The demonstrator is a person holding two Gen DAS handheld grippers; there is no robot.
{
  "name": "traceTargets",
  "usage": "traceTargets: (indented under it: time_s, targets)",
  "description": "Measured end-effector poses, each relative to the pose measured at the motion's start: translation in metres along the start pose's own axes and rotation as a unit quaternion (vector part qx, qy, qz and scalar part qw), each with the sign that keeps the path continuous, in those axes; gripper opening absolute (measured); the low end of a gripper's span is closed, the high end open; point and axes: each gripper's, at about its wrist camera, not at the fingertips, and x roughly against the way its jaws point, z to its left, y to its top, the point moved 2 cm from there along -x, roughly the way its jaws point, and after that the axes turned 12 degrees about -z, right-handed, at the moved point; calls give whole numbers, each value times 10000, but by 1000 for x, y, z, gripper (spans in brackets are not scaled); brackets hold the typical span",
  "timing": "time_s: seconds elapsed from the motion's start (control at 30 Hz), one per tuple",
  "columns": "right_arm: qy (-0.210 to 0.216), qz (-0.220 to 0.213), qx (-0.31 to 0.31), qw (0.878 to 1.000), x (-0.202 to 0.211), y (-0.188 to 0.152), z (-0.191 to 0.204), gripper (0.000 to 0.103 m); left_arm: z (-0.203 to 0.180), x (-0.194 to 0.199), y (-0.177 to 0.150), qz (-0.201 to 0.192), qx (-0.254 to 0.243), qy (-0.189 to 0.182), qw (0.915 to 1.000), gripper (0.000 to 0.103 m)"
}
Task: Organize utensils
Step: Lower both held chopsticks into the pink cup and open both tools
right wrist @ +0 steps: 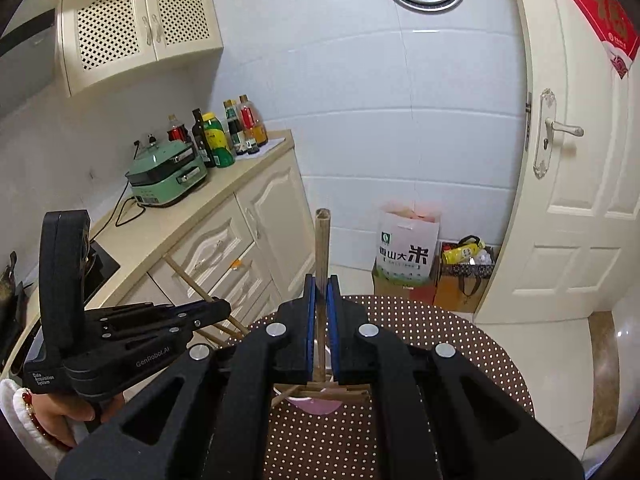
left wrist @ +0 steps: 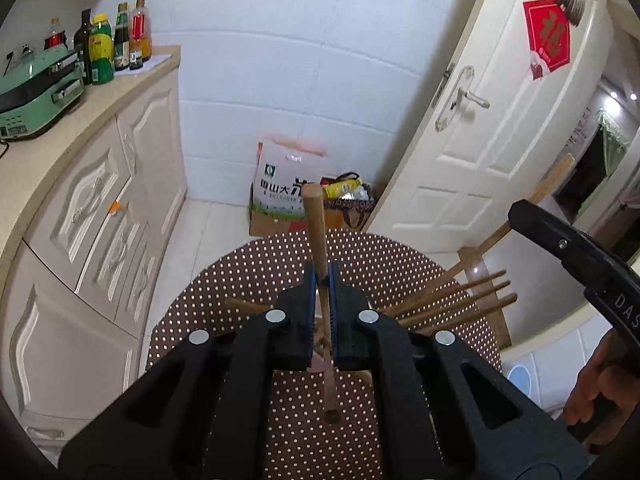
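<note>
both grippers are clamped on 1 wooden utensil handle each, left gripper [left wrist: 322, 280] and right gripper [right wrist: 321, 288], above the polka-dot table [left wrist: 384, 264].

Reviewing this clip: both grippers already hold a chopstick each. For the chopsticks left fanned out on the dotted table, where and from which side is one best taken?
Probably at the raised free ends of the fanned chopsticks, coming from above and to the right, jaws across the shaft. Those ends spread apart there, while toward the left gripper they converge and overlap. The dotted table lies below them.
</note>
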Motion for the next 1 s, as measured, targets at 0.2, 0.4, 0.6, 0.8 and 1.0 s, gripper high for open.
traceTargets:
  time_s: [0.2,0.4,0.6,0.8,1.0]
  targets:
    - [3,154,-4,9999,-2,-10,3,5,-3,-6,-10,228,-49,-50,9997,7]
    - [43,329,63,9994,-3,-24,11,5,-9,-11,-20,424,-194,-76,9989,7]
    - [16,474,150,9988,-5,-36,17,5,-12,-16,-29,611,-269,-47,9978,7]
    - [-36,564,135,9983,-6,-43,16,5,-10,-20,-34,720,-281,-23,9970,7]
    - [-60,711,153,9973,-13,-52,16,5,-12,-23,-35,751,-334,-2,9966,7]
